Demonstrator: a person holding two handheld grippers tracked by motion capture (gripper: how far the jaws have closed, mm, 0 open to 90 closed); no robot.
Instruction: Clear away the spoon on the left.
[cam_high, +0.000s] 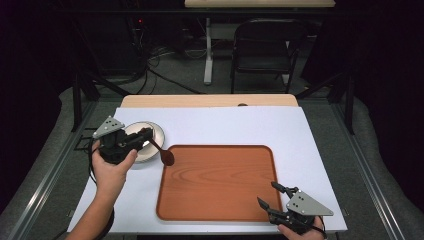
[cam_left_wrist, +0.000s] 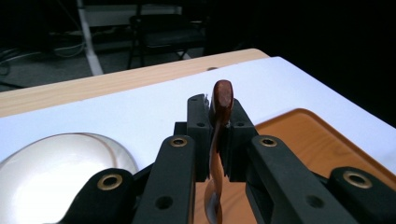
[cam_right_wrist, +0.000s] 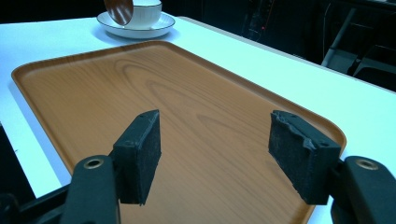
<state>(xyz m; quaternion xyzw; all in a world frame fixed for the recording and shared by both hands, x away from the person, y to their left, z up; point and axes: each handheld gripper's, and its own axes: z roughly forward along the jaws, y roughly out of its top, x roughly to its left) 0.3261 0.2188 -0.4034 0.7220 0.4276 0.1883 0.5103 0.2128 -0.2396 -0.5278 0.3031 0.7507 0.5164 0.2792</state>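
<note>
Left hand-held gripper (cam_high: 148, 140) near the worktop's left edge: jaws pinched tight on the wooden spoon (cam_high: 162, 152), gripping its handle. Spoon is off the surface, bowl end hanging over the tray's (cam_high: 215, 215) near-left... correction, far-left corner. White cup and saucer (cam_high: 152, 131) sit just beside the tray's far-left corner, partly under the gripper. Right hand-held gripper (cam_high: 272, 195) at the worktop's near-right corner: jaws wide apart, nothing between them, over the tray's near-right corner.

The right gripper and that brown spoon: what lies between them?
Just the wooden tray, bare. In the high view it spans from the right gripper to the spoon.
</note>
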